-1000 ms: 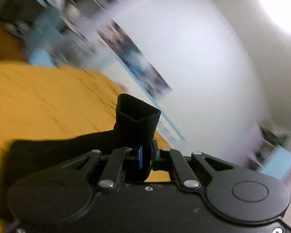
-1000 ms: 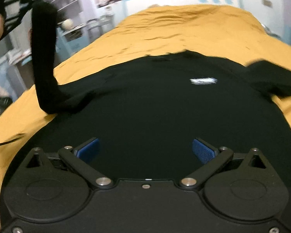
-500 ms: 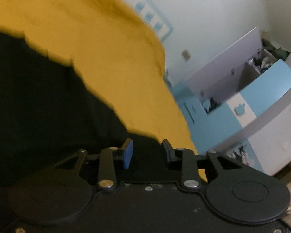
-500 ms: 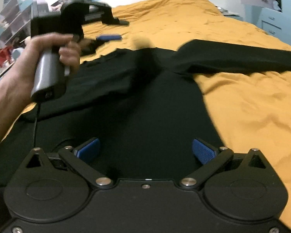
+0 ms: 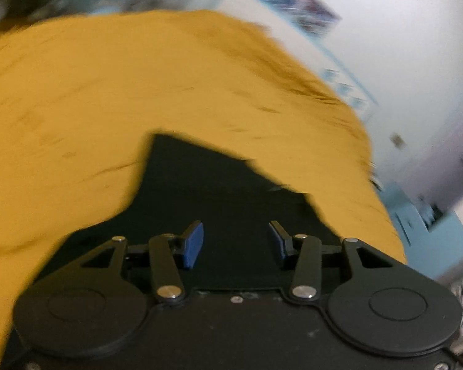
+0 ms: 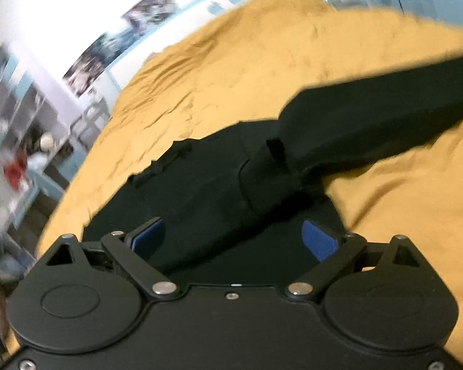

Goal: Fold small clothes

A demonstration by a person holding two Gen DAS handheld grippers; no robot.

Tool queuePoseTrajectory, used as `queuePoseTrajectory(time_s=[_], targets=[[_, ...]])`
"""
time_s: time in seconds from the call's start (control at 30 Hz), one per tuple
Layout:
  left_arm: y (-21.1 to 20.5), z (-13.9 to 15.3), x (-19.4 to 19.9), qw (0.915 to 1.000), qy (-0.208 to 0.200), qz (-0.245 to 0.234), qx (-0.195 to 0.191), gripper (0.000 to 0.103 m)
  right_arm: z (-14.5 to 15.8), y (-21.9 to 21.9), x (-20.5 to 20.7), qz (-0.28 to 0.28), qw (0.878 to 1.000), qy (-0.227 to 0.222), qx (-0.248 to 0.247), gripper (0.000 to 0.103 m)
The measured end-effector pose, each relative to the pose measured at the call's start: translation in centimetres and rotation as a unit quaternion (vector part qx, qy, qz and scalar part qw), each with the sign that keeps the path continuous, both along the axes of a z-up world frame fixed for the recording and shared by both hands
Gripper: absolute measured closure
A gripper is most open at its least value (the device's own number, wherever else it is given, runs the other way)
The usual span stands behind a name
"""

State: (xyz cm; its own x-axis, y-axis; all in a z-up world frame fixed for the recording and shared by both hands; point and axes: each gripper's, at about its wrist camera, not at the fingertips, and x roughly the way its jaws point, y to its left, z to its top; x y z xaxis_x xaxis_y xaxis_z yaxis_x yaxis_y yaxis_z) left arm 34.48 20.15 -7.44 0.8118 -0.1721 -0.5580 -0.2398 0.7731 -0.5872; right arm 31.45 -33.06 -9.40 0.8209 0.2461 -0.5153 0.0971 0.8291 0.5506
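**Black top lies on the bed, both grippers empty above it**

In the left wrist view the left gripper [image 5: 234, 240] points down at a black long-sleeved top [image 5: 219, 191] spread over a mustard-yellow bedspread [image 5: 108, 92]. Its blue-padded fingers [image 5: 193, 245] stand apart and have just been opening; black cloth shows in the gap behind them, but the pads press on nothing. The garment fills the lower middle of the frame, its angular edge jutting into the yellow at centre. A white wall with blurred posters [image 5: 311, 9] runs across the upper right.

In the right wrist view the right gripper [image 6: 234, 237] hovers over the same top [image 6: 200, 194], its fingers [image 6: 319, 240] spread wide with nothing clamped, the jaws having just closed a little. One sleeve [image 6: 385, 117] stretches from the centre to the right edge of the frame, lying flat on the bedspread [image 6: 262, 61]. Folded cloth bunches in the middle of the garment. Shelving with small items [image 6: 31, 141] sits blurred at the left edge, and posters [image 6: 108, 49] hang on the wall at the upper left
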Motion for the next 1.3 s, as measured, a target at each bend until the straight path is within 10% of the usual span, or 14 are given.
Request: queuePoseTrajectory(time_s=[0.37, 0.67, 0.73, 0.77, 0.8, 0.97, 1.17, 1.3], targets=[[5.0, -8.0, 1.2, 0.9861, 0.087, 0.069, -0.123, 0.057, -3.8, 1.4, 3.8, -0.069, 0.992, 0.084, 0.063, 0.016], [5.1, -8.1, 4.3, 0.9784, 0.04, 0.108, -0.172, 0.061, -4.1, 0.6, 5.1, -0.105, 0.988, 0.076, 0.081, 0.016], [5.6, -8.1, 3.7, 0.9765, 0.027, 0.117, -0.179, 0.095, -3.8, 0.9, 5.5, -0.096, 0.99, 0.074, 0.074, 0.039], [6.0, -7.9, 3.3, 0.9758, 0.021, 0.119, -0.182, 0.095, -3.6, 1.2, 5.7, -0.083, 0.991, 0.076, 0.067, 0.075], [6.5, -7.6, 2.0, 0.9745, 0.012, 0.122, -0.188, 0.095, -3.4, 1.5, 5.9, -0.077, 0.992, 0.079, 0.058, 0.079], [7.9, -6.3, -0.3, 0.9765, -0.027, 0.121, -0.176, 0.094, -1.9, 2.5, 4.1, -0.068, 0.996, 0.035, 0.054, 0.081], [7.9, -9.3, 0.3, 0.9752, 0.018, 0.134, -0.175, 0.088, -6.0, 1.1, 3.3, -0.09, 0.988, 0.091, 0.09, 0.085], [7.7, -7.5, -0.5, 0.9794, 0.039, 0.123, -0.155, 0.08, -4.4, 0.2, 1.4, -0.097, 0.987, 0.083, 0.093, 0.065]])
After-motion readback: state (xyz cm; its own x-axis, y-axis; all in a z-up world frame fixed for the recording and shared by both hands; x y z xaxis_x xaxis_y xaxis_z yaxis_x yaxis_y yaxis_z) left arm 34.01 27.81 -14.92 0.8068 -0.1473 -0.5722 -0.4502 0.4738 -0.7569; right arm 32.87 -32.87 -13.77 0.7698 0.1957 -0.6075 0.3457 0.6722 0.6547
